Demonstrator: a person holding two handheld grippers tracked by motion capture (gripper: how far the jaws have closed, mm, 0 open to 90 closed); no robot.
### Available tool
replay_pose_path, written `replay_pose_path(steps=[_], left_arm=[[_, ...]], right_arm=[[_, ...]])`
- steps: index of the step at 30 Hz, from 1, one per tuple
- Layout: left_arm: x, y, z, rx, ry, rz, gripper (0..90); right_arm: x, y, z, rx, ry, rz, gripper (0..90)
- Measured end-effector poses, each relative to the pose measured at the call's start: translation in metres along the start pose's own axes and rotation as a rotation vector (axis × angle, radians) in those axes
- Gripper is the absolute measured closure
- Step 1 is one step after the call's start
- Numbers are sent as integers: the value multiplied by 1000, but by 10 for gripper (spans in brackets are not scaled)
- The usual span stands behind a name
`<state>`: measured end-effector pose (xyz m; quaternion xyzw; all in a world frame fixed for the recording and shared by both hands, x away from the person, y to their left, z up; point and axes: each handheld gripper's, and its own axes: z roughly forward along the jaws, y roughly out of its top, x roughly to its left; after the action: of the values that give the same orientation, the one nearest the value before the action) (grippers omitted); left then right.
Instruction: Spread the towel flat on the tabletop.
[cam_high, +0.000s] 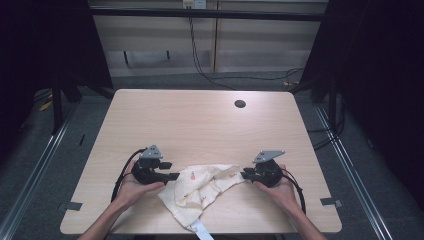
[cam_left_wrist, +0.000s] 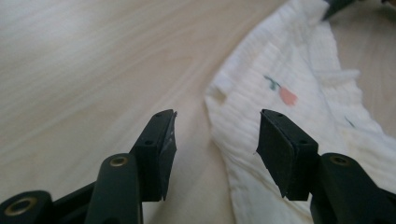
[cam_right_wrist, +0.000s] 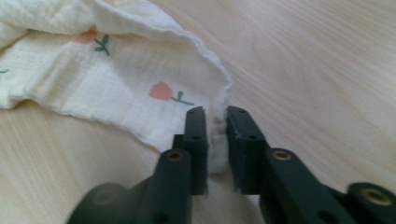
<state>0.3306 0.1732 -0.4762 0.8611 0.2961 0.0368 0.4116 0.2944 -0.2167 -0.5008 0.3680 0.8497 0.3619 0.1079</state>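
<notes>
A cream cloth (cam_high: 200, 190) printed with small pink flowers lies crumpled near the table's front edge, between my two grippers. My left gripper (cam_high: 175, 176) stands open at the cloth's left corner; in the left gripper view the cloth (cam_left_wrist: 299, 93) reaches between its spread jaws, and my left gripper (cam_left_wrist: 217, 135) holds nothing. My right gripper (cam_high: 243, 174) is shut on the cloth's right corner. In the right gripper view the cloth's (cam_right_wrist: 116, 84) folded edge is pinched in my right gripper (cam_right_wrist: 216, 140).
The wooden table (cam_high: 200, 120) has a round cable hole (cam_high: 240, 104) at the back right. A white strip (cam_high: 202, 231) of the cloth hangs at the front edge. Cables trail on the floor behind the table.
</notes>
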Motion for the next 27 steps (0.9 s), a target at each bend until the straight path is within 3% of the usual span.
replay_pose_path(steps=[2, 6, 7, 10, 14, 17, 20, 22, 27], left_arm=[[5, 2, 6, 5, -9, -30, 449], [7, 2, 13, -21, -40, -44, 461], [3, 2, 15, -32, -31, -28, 468], [-1, -1, 22, 12, -43, -4, 503], [1, -7, 29, 45, -36, -4, 538], [0, -8, 29, 42, -53, 9, 603], [-6, -8, 30, 51, -53, 61, 736], [-8, -8, 28, 59, -42, 74, 778], [-6, -6, 26, 39, -51, 70, 826]], right_arm=[[0, 1, 0, 5, 16, 6, 871], [-1, 0, 1, -3, 36, 29, 881], [-2, 0, 1, -1, 35, 34, 881], [-1, 0, 1, -6, 28, 33, 881], [-1, -1, 1, -8, 26, 29, 880], [-2, -1, 1, -11, 28, 26, 875], [-2, -1, 1, -8, 34, 38, 875], [-2, 0, 1, -3, 26, 41, 876], [-2, 0, 1, -1, 30, 47, 875]])
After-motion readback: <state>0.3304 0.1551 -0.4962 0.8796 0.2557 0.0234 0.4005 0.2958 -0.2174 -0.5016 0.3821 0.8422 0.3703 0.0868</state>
